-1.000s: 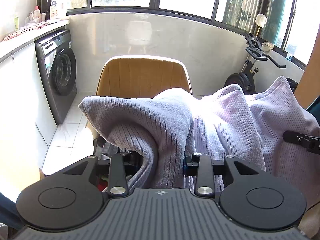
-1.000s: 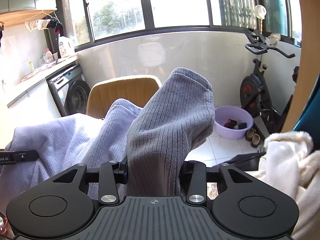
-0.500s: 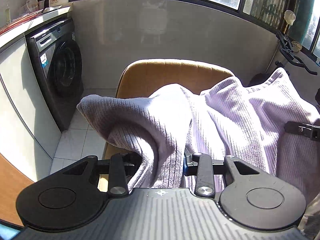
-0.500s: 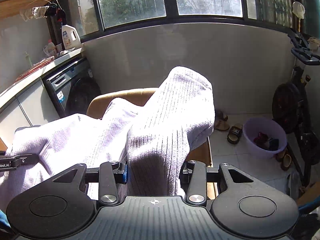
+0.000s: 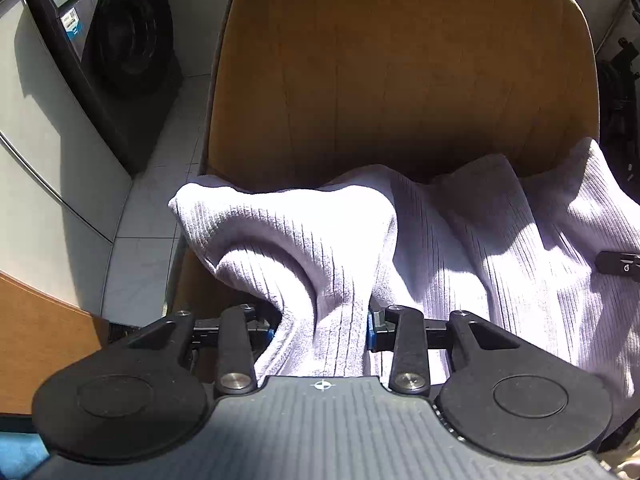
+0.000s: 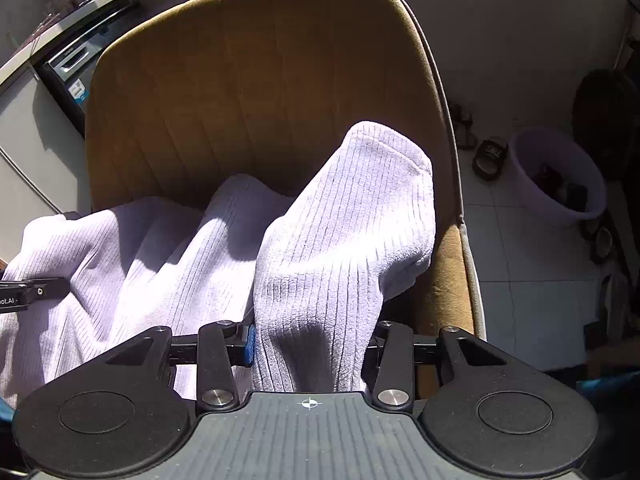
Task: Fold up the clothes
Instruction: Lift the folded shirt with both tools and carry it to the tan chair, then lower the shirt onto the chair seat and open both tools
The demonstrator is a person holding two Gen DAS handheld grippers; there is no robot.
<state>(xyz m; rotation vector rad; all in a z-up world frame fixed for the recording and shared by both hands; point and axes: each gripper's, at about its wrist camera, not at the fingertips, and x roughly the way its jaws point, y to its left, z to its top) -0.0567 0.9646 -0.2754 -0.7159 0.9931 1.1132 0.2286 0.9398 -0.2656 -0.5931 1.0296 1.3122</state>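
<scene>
Lilac ribbed knit garment point(image 5: 472, 240): bunched, draped in front of the backrest of a mustard upholstered chair point(image 5: 400, 60); its lower part is hidden behind both gripper bodies, and the garment's type cannot be told.

Left gripper point(image 5: 320, 328): jaws pinch a thick fold at the garment's left end; the fingertips are buried in cloth.

Right gripper point(image 6: 310, 340): jaws pinch a fold at the right end, which stands up as a rounded hump; the pads are covered likewise. One finger of it pokes in at the right edge of the left view, cut off.

Washing machine point(image 5: 108, 52): dark front-loader left of the chair, top cropped.

Lilac plastic basin point(image 6: 556, 176): on the tiled floor right of the chair, contents dark and unclear; sandals point(image 6: 488, 158) just beside it.
</scene>
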